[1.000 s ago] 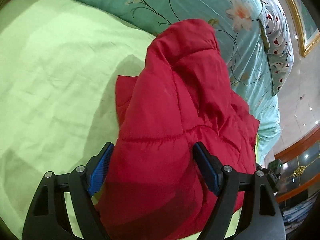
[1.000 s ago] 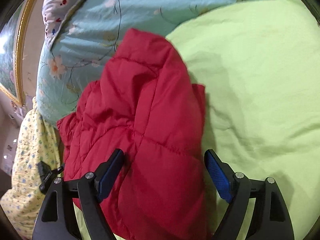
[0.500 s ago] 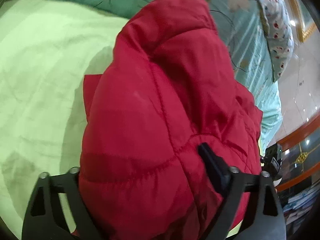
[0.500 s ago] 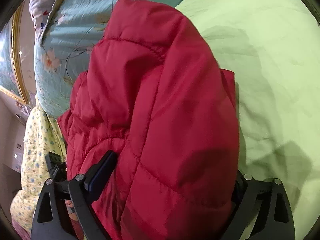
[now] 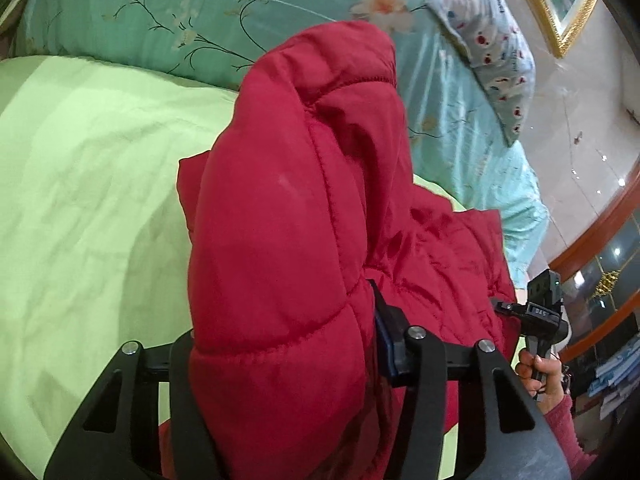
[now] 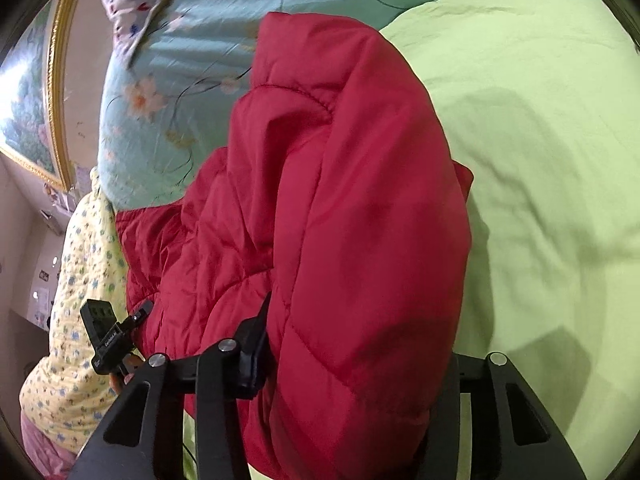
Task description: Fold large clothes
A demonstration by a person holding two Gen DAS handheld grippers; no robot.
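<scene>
A red puffer jacket (image 5: 296,216) lies bunched on a light green bed sheet (image 5: 80,184). My left gripper (image 5: 280,336) is shut on a thick fold of the jacket's near edge; the padding bulges over its fingers and hides the left one. The jacket also shows in the right wrist view (image 6: 360,208), where my right gripper (image 6: 356,360) is shut on another thick fold of the near edge. Its right finger is hidden under the fabric. The far part of the jacket stands up in a hump.
A teal floral quilt (image 5: 224,12) and a patterned pillow (image 5: 492,52) lie behind the jacket. A yellow floral blanket (image 6: 76,280) hangs at the bed's side. The green sheet (image 6: 552,160) spreads wide beside the jacket. The other gripper's handle (image 5: 540,320) is at the right edge.
Both grippers went from open around the jacket's near edge to shut on it. The jacket has bunched up and fills more of each view.
</scene>
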